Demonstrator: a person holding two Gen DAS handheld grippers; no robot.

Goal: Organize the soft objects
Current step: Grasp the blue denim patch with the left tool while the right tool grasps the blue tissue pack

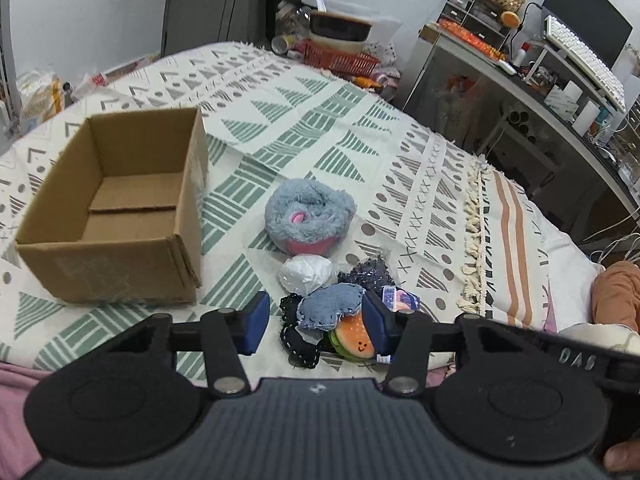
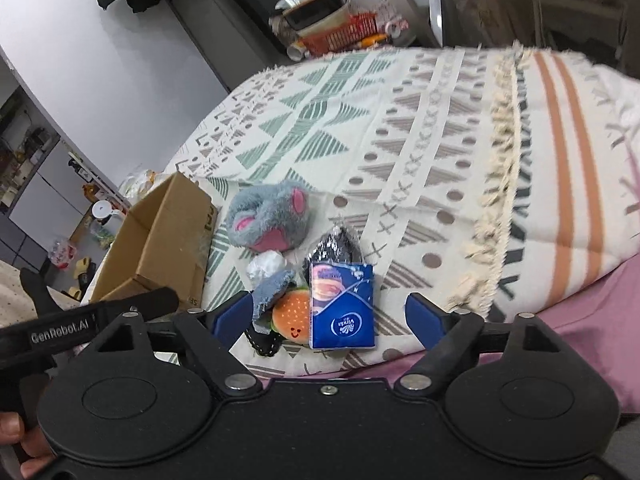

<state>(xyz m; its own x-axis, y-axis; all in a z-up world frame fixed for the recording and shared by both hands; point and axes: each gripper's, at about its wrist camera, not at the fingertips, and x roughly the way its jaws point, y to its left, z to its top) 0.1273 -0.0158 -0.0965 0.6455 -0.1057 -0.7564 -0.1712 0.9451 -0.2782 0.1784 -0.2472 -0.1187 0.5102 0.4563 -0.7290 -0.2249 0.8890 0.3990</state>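
Lying on the bed [image 1: 340,120], over a patterned blanket with green and grey triangles: one open cardboard box [image 1: 116,208], standing upright and showing a bare floor, toward the left side of the bed. Just beside its right wall, a grey-and-pink plush toy [image 1: 310,218] is resting curled up. Nearer the front edge of the bed, a small heap is sitting close together: a white crumpled ball [image 1: 306,274] touching the plush's near side, a dark glittery piece [image 1: 364,276] beside it, a scrap of blue denim [image 1: 330,306] lying over a black stitched cloth [image 1: 298,340], an orange burger-shaped toy with a smiling face [image 1: 358,342], and a blue tissue packet [image 2: 343,306] lying flat at the heap's right. The left tool [image 1: 316,322] is hovering over the heap with its blue pads spread apart, the denim scrap and burger toy showing between them, nothing clamped. The right tool [image 2: 330,316] is hanging at the front edge with its pads wide apart as well, the tissue packet and burger toy lying between them, gripping nothing. A person's fingers [image 2: 24,452] are showing at the right tool's handle.
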